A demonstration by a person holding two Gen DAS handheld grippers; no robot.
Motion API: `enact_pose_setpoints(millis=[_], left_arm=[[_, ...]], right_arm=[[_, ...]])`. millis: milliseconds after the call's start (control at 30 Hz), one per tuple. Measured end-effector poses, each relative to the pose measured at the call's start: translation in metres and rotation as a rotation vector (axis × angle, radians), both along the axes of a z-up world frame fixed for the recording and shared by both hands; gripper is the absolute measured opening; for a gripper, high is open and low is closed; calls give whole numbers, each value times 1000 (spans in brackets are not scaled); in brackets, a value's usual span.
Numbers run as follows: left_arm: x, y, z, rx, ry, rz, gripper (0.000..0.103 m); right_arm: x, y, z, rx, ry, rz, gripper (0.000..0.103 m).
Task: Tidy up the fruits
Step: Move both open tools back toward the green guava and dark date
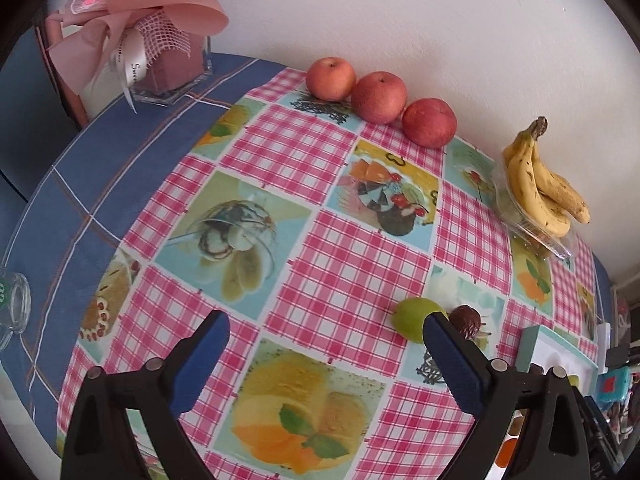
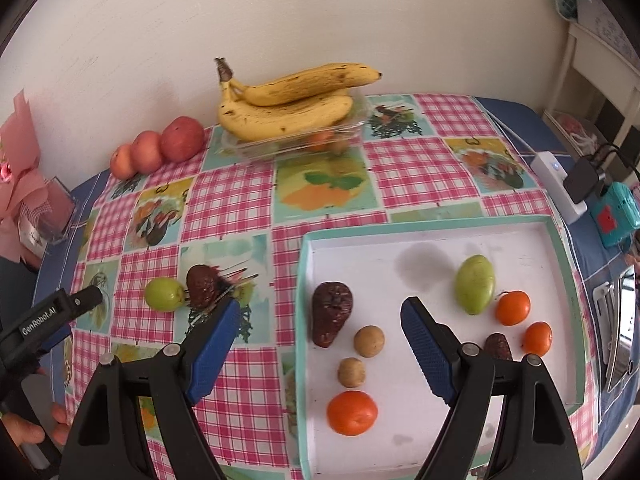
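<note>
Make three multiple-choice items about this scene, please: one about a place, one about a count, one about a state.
1. Where do the bananas lie?
A. on a clear plastic container
B. in the white tray
C. on the floor

2. How many red apples stand in a row by the wall?
A. one
B. three
C. five

3. How is the right gripper?
A. shut on an orange
B. shut on nothing
C. open

Key:
1 A: they rest on the clear plastic container near the wall.
2 B: three are lined up.
3 C: its blue fingers stand wide apart above the white tray.
</note>
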State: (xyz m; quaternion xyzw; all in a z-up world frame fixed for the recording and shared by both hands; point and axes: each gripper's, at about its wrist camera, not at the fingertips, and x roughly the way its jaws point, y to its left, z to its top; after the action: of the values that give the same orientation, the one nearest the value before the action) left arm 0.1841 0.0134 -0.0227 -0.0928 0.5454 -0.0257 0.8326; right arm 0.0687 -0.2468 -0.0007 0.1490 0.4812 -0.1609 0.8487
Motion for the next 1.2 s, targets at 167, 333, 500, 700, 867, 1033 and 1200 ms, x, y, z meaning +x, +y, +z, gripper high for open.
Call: enact_pose_setpoints(millis=[167,333,500,700,867,1033,1200], left_arm=[[1,2,-2,3,5,-7,99],[3,4,-5,2,11,-9,99],[7,7,-6,21,7,-6,100],[13,18,-7,47,-3,12,103],[17,29,-10,49,-11,39,103],[22,32,-11,42,-21,52,103],[26,28,-13,48,-28,44,103]], right_arm=[[5,13,-2,-8,8,27,83],[10,25,2,-37,9,52,83],[18,37,4,-45,4,75,83],[28,49,0,-53,9,97,87],[37,54,-3,-60,10,110,87],[45,53,-5,-71,3,94,87],[54,53,-7,-43,-23,93,87]])
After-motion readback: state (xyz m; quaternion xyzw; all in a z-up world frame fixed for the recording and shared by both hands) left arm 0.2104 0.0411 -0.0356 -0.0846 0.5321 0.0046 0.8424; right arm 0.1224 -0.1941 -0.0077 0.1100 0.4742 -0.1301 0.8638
